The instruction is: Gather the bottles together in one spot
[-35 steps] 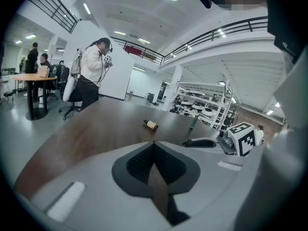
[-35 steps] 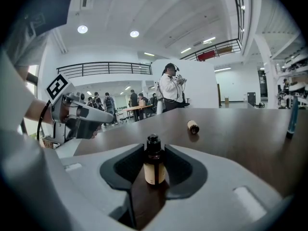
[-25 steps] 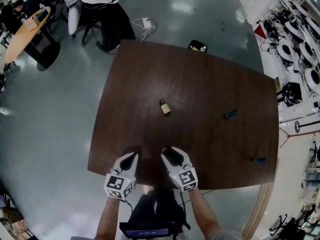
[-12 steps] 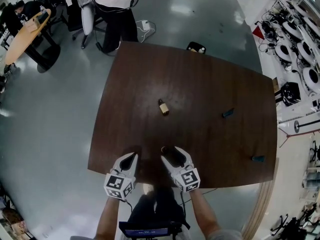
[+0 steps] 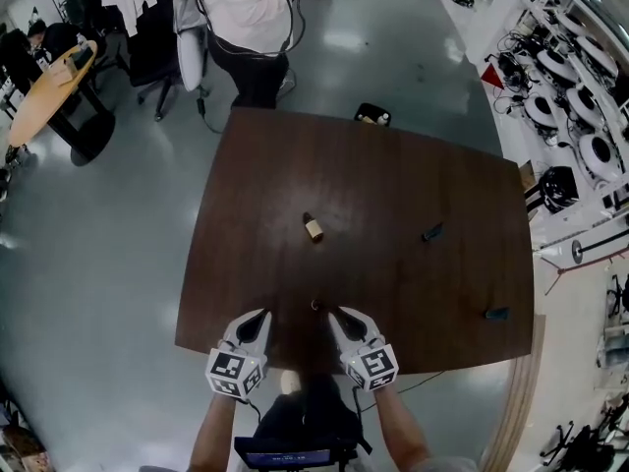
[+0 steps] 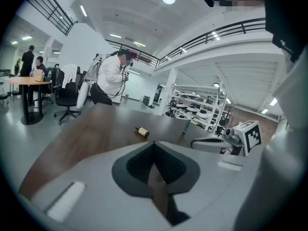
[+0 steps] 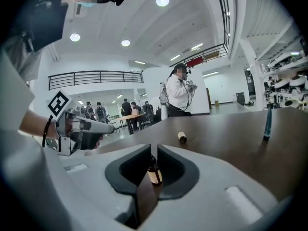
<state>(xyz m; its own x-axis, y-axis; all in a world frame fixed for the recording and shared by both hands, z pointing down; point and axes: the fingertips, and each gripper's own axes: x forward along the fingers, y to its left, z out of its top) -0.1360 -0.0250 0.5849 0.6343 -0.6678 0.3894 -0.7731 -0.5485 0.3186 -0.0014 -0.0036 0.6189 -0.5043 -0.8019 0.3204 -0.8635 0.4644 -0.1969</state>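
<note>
A small brown bottle (image 7: pixel 154 171) with a pale label stands upright between my right gripper's (image 7: pixel 153 148) jaws, which are closing with the pads against its sides. In the head view its cap (image 5: pixel 314 306) shows by the right gripper (image 5: pixel 339 315) near the table's front edge. A second brown bottle (image 5: pixel 313 227) lies on its side mid-table, also in the gripper views (image 6: pixel 142 131) (image 7: pixel 182 137). My left gripper (image 5: pixel 257 318) (image 6: pixel 154 146) is shut and empty beside the right one.
Two slim dark teal things lie on the brown table (image 5: pixel 393 185), one mid-right (image 5: pixel 431 232) and one near the right front corner (image 5: pixel 496 314). A person (image 5: pixel 251 18) stands at the far edge, next to a black object (image 5: pixel 371 114). Chairs and shelving surround the table.
The right gripper's jaws have narrowed around the upright bottle, and both grippers sit slightly nearer the front edge. The person beyond the table has walked closer to its far edge.
</note>
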